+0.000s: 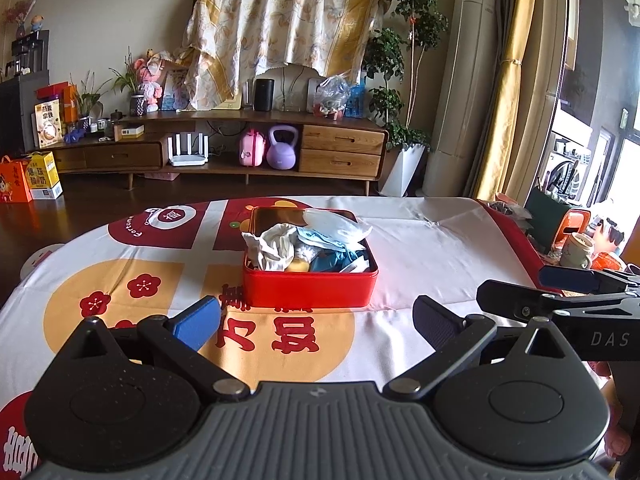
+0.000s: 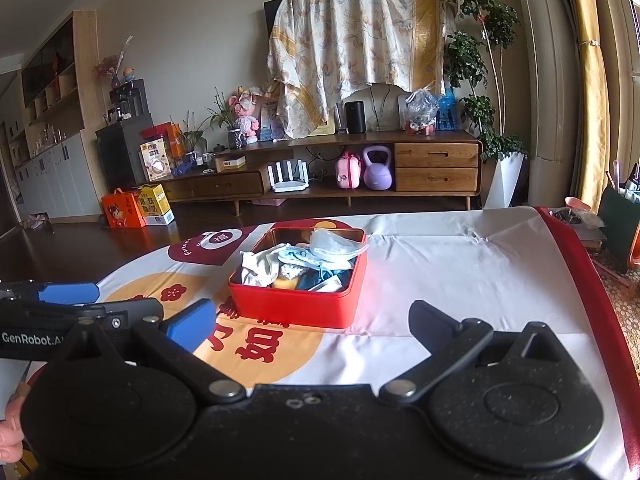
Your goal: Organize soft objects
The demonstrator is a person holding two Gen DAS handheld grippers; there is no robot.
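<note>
Two tools are what we carry, and both are spread wide with nothing between the fingers: the left tool (image 1: 316, 320) and the right tool (image 2: 312, 320) hover side by side, low over the near part of the bench (image 1: 420, 248), each showing at the edge of the other's view. On the side of the right tool we read "DAS", cut off at the frame, and on the side of the left one "GenRobot.A", also cut off. Just ahead of both lies the red tin (image 1: 310, 280), open, resting on the printed tablecloth (image 1: 120, 280) and already heaped with soft objects (image 1: 304, 240): a crumpled white cloth at the left, pale blue and teal fabric in the middle, a clear plastic bag at the far right corner, something yellow near the front wall. The tin sits almost dead ahead of the left tool and slightly ahead-left of the right one, its corner turned a little toward us; we judge the two about equally near, so either could reach in by going straight forward and down. No soft thing lies loose on the cloth that we can see, so we judge the sorting nearly done. The cloth bears large red Chinese characters, which we read upside down, and the word "Fortune" on a dark red patch beyond the tin. Farther off stand a wooden TV cabinet (image 1: 224, 148) with a purple kettlebell (image 1: 282, 148), a white router, and yellow and orange cartons on the floor with Chinese print too small for us to make out.
</note>
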